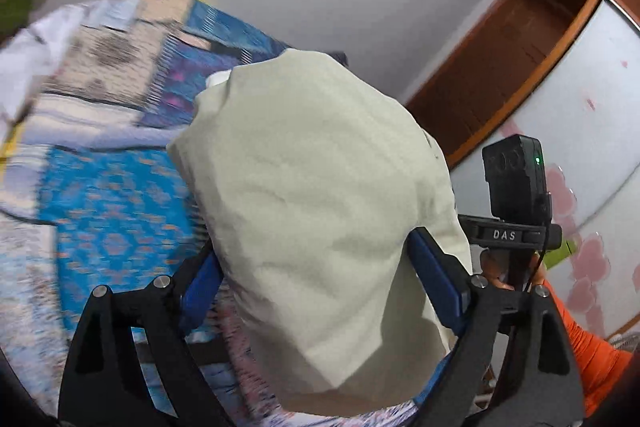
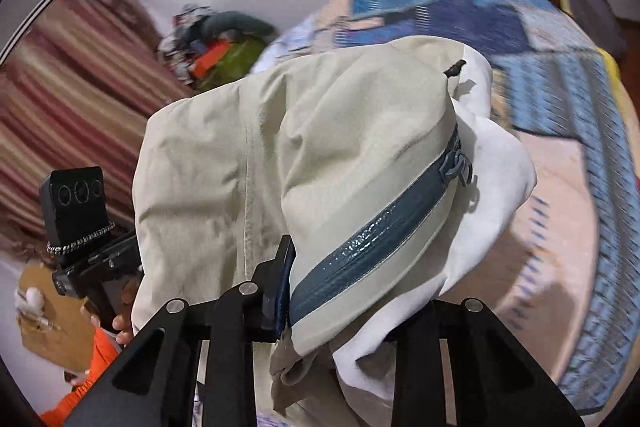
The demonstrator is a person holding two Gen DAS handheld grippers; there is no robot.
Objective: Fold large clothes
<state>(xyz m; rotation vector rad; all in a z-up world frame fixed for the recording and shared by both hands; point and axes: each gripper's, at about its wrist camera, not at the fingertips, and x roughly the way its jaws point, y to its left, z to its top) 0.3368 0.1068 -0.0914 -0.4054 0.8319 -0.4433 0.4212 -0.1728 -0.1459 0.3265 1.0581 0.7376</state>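
Observation:
A cream jacket (image 1: 316, 187) with a teal zipper (image 2: 376, 227) and white lining (image 2: 492, 187) hangs bunched above the bed. My left gripper (image 1: 316, 239) has the bulky cloth filling the wide gap between its blue pads (image 1: 436, 275), which touch it on both sides. My right gripper (image 2: 320, 267) is shut on the jacket (image 2: 280, 155) beside the zipper; one finger (image 2: 282, 275) shows and cloth hides the other. Each wrist view also catches the other gripper at its edge: the right gripper (image 1: 516, 235) and the left gripper (image 2: 88, 247), both in a person's hands.
Below lies a bed with a blue patterned bedspread (image 1: 104, 211). A brown wooden door frame (image 1: 520, 39) and a white wardrobe with pink flowers (image 1: 592, 131) stand on the right. A striped curtain (image 2: 68, 99) and a pile of clothes (image 2: 216, 47) sit by the wall. Orange sleeves (image 1: 592, 355) are close.

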